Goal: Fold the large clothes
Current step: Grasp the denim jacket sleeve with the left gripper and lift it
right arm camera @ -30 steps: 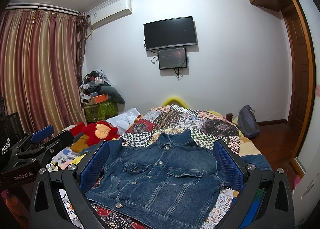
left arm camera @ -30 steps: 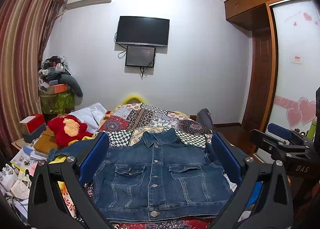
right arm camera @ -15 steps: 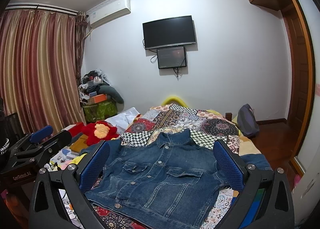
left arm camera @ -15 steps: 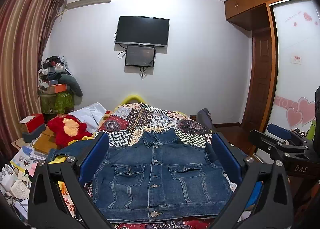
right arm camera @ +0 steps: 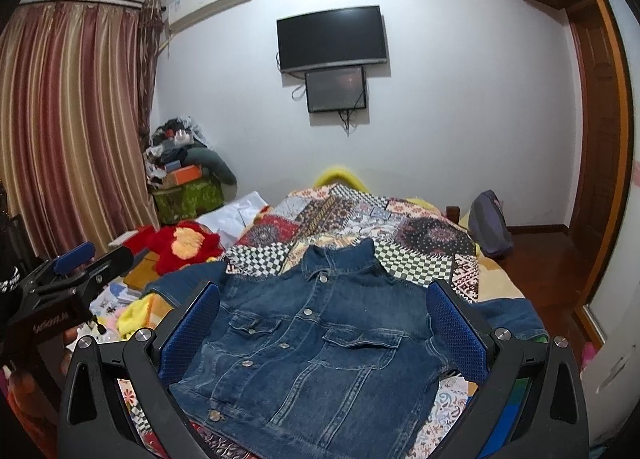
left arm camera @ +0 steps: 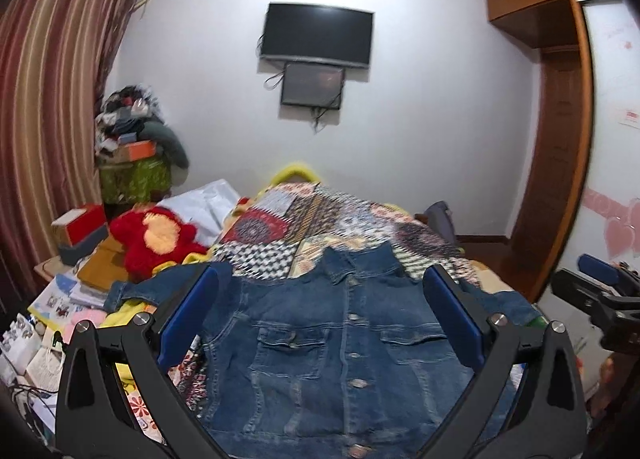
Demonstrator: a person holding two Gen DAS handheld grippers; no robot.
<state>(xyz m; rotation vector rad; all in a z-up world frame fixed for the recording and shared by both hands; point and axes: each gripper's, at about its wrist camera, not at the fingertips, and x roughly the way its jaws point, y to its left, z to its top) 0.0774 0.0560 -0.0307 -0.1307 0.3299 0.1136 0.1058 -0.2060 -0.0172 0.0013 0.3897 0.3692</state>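
your denim jacket (left arm camera: 340, 347) is lying flat and buttoned, front up, on the patchwork quilt (left arm camera: 304, 227) covering the bed, its collar pointing toward the wall tv (left arm camera: 318, 35). you are holding the left gripper (left arm camera: 320, 323) above the jacket's hem with its jaws standing wide and gripping nothing. the right gripper (right arm camera: 324, 331) is hovering likewise, jaws wide and empty. a red plush toy (left arm camera: 156, 239) is sitting left of the jacket.
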